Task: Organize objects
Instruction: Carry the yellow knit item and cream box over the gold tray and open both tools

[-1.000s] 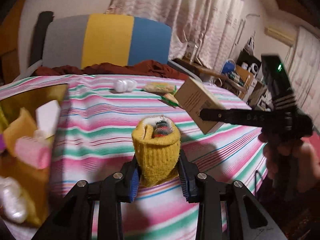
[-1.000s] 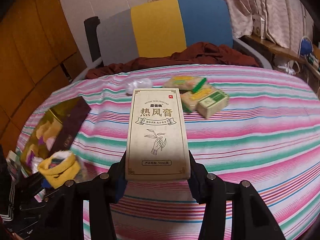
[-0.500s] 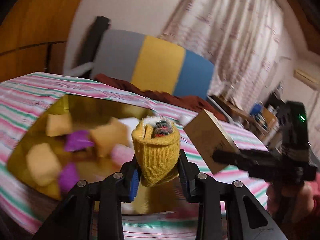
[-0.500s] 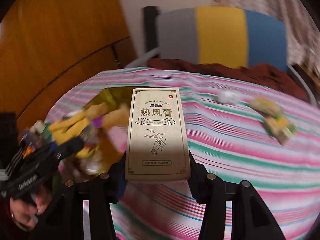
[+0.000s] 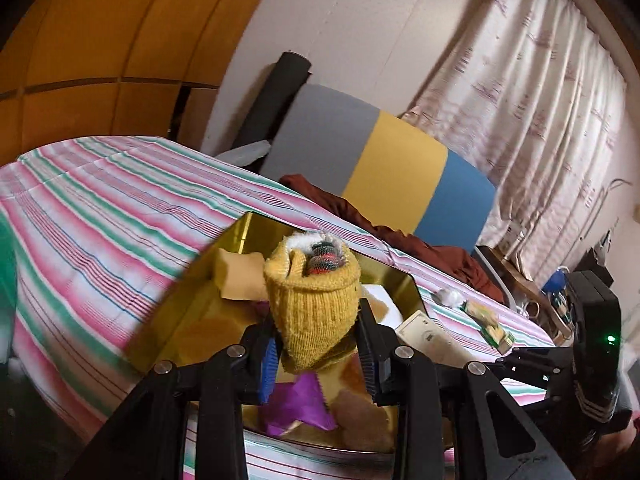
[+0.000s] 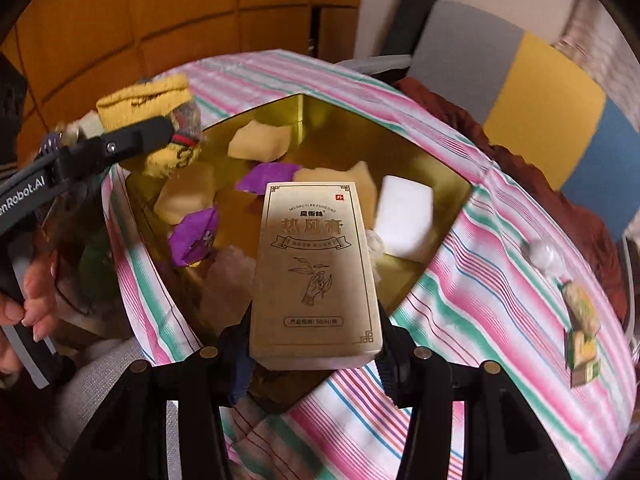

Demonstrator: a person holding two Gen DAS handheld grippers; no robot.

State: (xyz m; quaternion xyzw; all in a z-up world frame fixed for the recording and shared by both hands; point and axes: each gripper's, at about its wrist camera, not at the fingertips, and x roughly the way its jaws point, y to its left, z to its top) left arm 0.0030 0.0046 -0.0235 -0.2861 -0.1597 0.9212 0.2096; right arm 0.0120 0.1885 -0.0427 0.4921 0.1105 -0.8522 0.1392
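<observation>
My left gripper [image 5: 318,354] is shut on a rolled yellow sock [image 5: 314,300] and holds it above the gold tray [image 5: 240,236]. The sock [image 6: 156,116] also shows in the right wrist view at the tray's left edge. My right gripper [image 6: 316,356] is shut on a beige printed carton [image 6: 316,264] and holds it over the gold tray [image 6: 440,172]. The carton's end [image 5: 430,338] shows in the left wrist view. The tray holds yellow sponges [image 6: 260,142], purple wrappers [image 6: 194,236] and a white block [image 6: 404,218].
The tray lies on a striped pink, green and white cloth [image 6: 500,300]. Small green-yellow packets [image 6: 582,336] and a white wad [image 6: 544,254] lie on the cloth to the right. A grey, yellow and blue chair back [image 5: 376,164] with brown cloth stands behind.
Both grippers have swung left with their loads and now hang over the gold tray. The sock and carton stay gripped.
</observation>
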